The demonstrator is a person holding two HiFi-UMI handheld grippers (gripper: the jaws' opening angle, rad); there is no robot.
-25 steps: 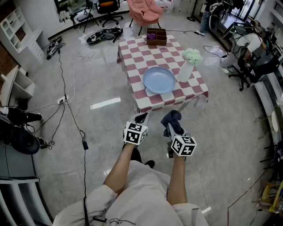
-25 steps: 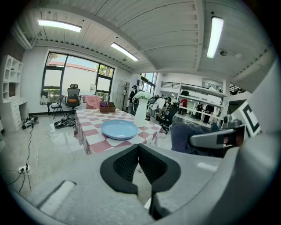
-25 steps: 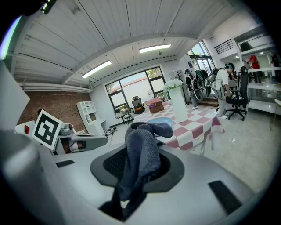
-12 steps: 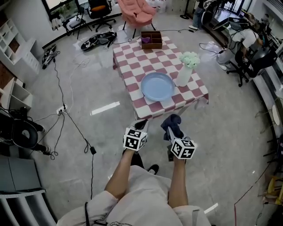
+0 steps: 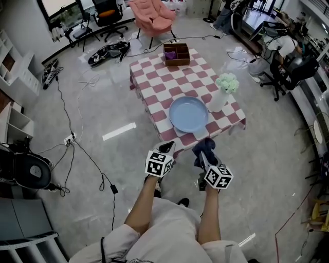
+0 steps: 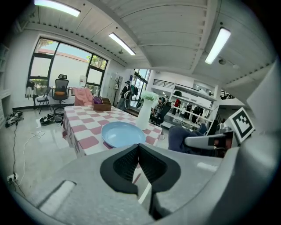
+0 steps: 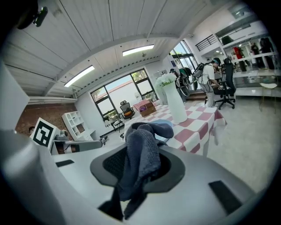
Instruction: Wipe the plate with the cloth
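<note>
Checkered table (image 5: pixel 154 77) bears plate (image 5: pixel 188 114) ahead of right tongs (image 5: pixel 202 154) clamping cloth (image 7: pixel 142 154).

Checkered table (image 5: pixel 154 77) w/ white flower vase (image 5: pixel 217 101) at right edge, wooden box (image 5: pixel 176 53) at far end; pink chair (image 5: pixel 151 14) behind.

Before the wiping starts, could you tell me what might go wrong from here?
1. The vase stands close beside the plate on its right, so a wide sweep by the right gripper with the cloth could tip it.
2. The plate lies near the front edge of the table with nothing steadying it; the left gripper is shut and empty, so hard wiping might slide it off.
</note>
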